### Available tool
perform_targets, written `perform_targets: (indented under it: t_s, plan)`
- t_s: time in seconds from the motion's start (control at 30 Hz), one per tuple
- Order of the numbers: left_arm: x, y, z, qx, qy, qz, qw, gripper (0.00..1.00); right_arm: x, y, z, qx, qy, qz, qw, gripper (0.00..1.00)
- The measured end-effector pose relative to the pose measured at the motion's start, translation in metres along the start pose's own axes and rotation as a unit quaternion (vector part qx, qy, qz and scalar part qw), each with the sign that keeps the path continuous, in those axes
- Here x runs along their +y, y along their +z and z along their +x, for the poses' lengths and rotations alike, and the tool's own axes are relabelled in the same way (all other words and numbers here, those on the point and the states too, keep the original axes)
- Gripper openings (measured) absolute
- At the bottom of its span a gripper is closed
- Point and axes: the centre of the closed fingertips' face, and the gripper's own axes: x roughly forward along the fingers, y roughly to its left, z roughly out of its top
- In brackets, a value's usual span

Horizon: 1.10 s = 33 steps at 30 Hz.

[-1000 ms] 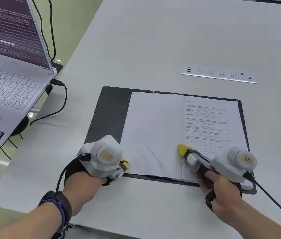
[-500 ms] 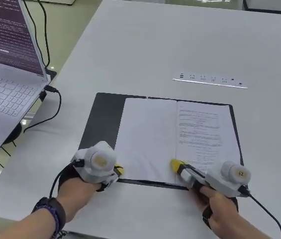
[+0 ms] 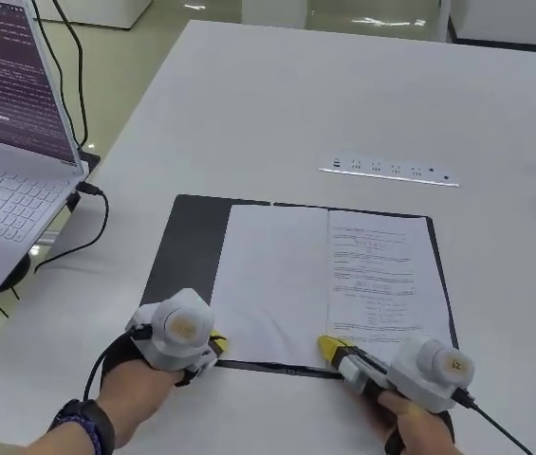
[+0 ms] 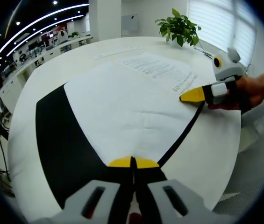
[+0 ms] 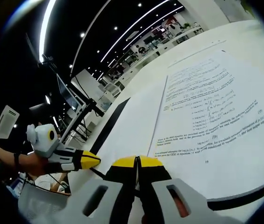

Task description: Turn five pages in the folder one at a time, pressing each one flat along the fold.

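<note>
Nearby, laptop (image 3: 2,161), socket strip (image 3: 388,172) beyond folder (image 3: 187,251); left hand-held gripper (image 3: 215,338), right hand-held gripper (image 3: 327,346) both pressed together.

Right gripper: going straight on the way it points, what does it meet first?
Likely the blank left page just past the fold; the right gripper points low across it. Height over it is unclear.

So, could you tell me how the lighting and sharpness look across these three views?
Head view: even light, soft shadows on the table, print on the page too small to read. Left gripper view: fisheye curves the folder; window washed out. Right gripper view: dark room above, page text blurred.
</note>
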Motion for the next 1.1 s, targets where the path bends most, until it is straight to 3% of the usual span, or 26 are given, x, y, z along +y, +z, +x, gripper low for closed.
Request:
perform_targets:
  t_s: [0.33,0.5,0.73,0.87,1.1]
  plan:
    - [-0.0005,-0.0004,-0.0013,-0.009,0.007,0.013,0.9999,0.0,0.0025,-0.0077,-0.0064,-0.005,-0.01,0.007,0.9999,0.0]
    - [0.0001,-0.0007,-0.0017,-0.025,0.005,0.009,0.9996,0.0,0.0027,-0.0065,-0.0059,-0.001,-0.017,0.008,0.9998,0.0]
    - [0.0016,0.0011,-0.001,-0.027,-0.007,0.025,0.9993,0.0,0.0018,-0.0066,-0.0053,-0.002,-0.029,0.014,0.9995,0.0]
    - [0.006,0.0029,0.0001,-0.035,-0.006,-0.005,0.9994,0.0,0.0015,-0.0053,-0.0029,-0.003,-0.037,0.02,0.9991,0.0]
    - [0.0054,0.0039,0.0011,-0.017,0.005,-0.032,0.9993,0.0,0.0035,-0.0024,-0.0051,-0.001,-0.04,0.025,0.9989,0.0]
